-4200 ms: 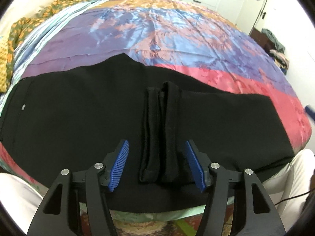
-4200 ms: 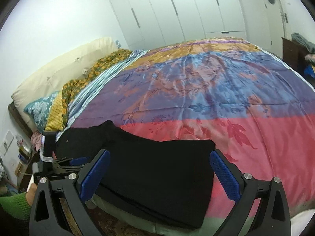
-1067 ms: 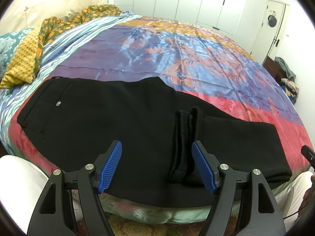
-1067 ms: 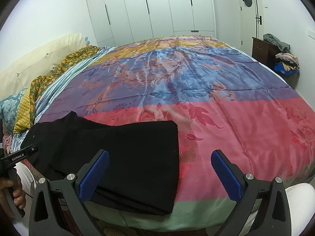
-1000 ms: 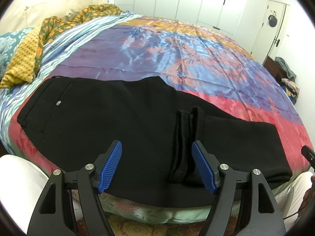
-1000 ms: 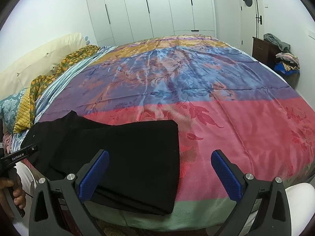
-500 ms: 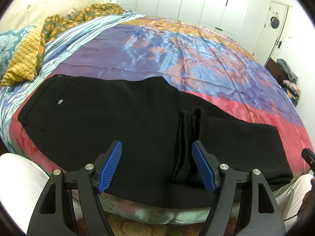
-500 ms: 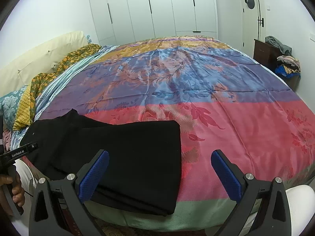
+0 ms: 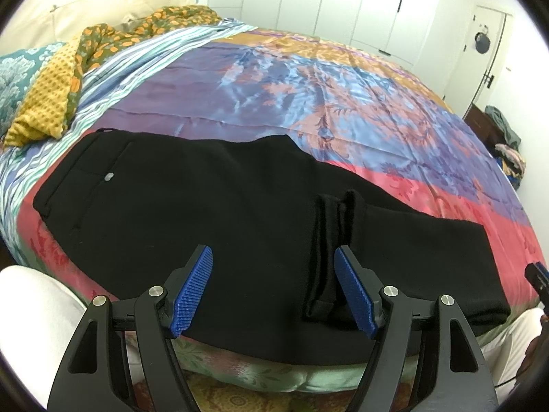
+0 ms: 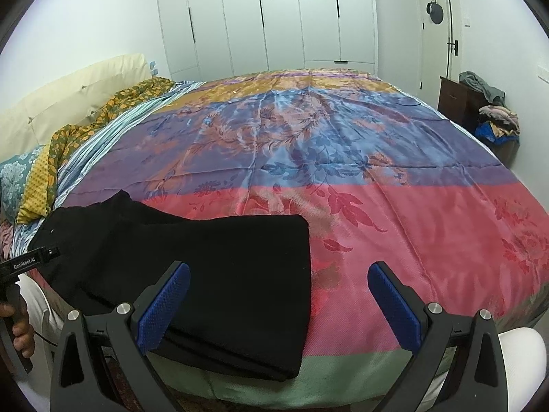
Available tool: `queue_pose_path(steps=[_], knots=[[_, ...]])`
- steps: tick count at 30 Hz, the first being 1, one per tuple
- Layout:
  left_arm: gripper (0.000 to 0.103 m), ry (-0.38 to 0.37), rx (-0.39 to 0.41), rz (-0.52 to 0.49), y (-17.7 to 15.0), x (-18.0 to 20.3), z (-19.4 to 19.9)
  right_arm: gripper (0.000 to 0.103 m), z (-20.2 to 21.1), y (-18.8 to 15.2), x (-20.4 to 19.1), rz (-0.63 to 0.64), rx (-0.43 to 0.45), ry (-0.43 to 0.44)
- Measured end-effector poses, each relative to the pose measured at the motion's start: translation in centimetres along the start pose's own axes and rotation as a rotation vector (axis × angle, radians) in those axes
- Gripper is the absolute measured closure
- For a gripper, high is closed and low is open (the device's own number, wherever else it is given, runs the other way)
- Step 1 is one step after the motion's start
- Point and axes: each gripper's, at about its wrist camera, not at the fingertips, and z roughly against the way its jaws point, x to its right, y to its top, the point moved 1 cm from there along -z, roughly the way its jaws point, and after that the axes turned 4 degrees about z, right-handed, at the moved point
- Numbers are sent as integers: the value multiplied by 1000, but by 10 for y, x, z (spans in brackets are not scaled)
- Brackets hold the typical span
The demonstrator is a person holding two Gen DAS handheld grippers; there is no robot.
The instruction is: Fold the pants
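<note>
Black pants (image 9: 192, 213) lie flat along the near edge of the bed, waistband at the left, legs folded back with the cuffs (image 9: 329, 261) lying on top near the middle. My left gripper (image 9: 272, 290) is open and empty, held just above the pants near the cuffs. In the right wrist view the folded end of the pants (image 10: 240, 274) lies at lower left. My right gripper (image 10: 278, 304) is open and empty above the pants' right edge and the bedspread.
The bed has a shiny multicoloured bedspread (image 10: 343, 158). Pillows and a yellow and orange cloth (image 9: 51, 96) lie at the left head end. A dark cabinet with piled clothes (image 10: 487, 110) stands at the right wall. White wardrobe doors (image 10: 274, 17) are behind.
Both grippers have drawn back and risen from the pants, staying open. The left view has shifted left toward the waistband. The pants have not moved.
</note>
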Motion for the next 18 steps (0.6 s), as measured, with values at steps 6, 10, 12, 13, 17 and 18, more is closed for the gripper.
queue_pose_path(steps=[6, 10, 12, 13, 17, 18], knots=[[28, 4, 4, 5, 1, 0, 0, 1, 0, 0, 0, 0, 7, -2], [28, 7, 7, 7, 1, -1, 1, 1, 0, -1, 0, 1, 9, -2], [28, 8, 9, 9, 1, -1, 1, 1, 1, -1, 0, 0, 8, -3], [28, 8, 9, 9, 1, -2, 1, 1, 1, 0, 1, 0, 8, -3], [28, 9, 12, 13, 1, -2, 1, 1, 1, 0, 1, 2, 9, -2], [27, 9, 13, 13, 1, -2, 2, 1, 1, 0, 1, 3, 9, -2]])
